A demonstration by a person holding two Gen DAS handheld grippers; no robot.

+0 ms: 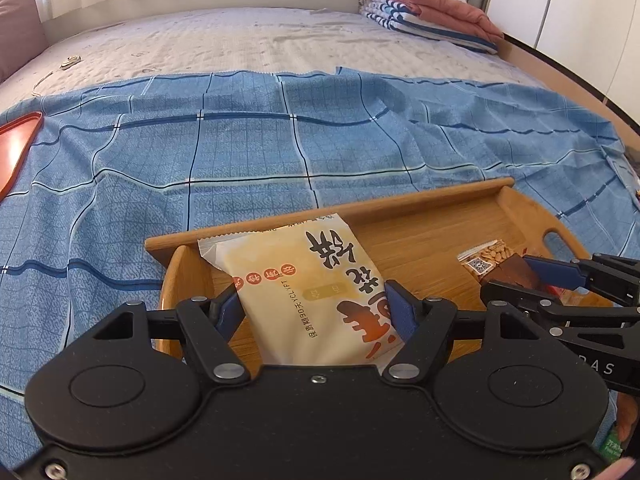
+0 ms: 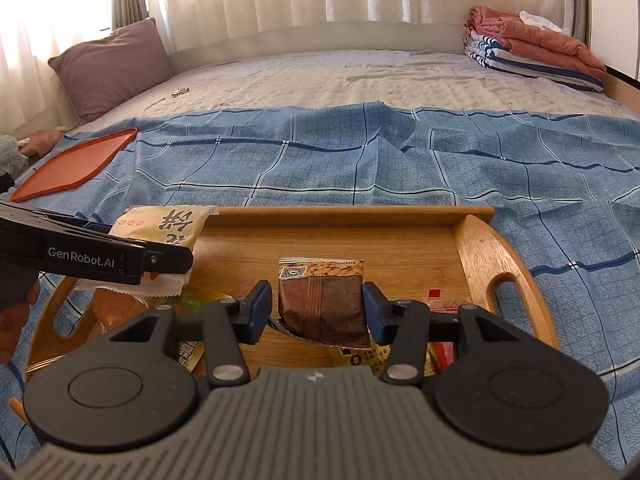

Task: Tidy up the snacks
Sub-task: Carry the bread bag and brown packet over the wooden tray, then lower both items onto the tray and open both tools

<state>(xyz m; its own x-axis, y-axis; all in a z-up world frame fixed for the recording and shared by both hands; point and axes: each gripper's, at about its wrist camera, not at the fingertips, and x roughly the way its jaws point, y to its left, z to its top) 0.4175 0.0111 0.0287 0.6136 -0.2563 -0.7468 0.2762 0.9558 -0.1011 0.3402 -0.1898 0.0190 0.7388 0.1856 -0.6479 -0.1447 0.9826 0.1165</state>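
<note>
A: What are we holding on the left?

B: Our left gripper has its blue fingers clamped on a cream snack packet printed with dark and orange Chinese characters. The packet sits tilted over the left end of the wooden tray, its far edge near the tray's back rail.

A: And on the right?

B: Our right gripper has its fingers pressed against both sides of a dark brown peanut snack bar wrapper, holding it above the middle of the tray. More wrapped snacks lie under and beside it in the tray, partly hidden.

A: Where does the tray rest?

B: On a blue checked cloth spread over a bed. A flat orange tray lies well apart at far left. A mauve pillow and folded blankets sit at the bed's far end.
</note>
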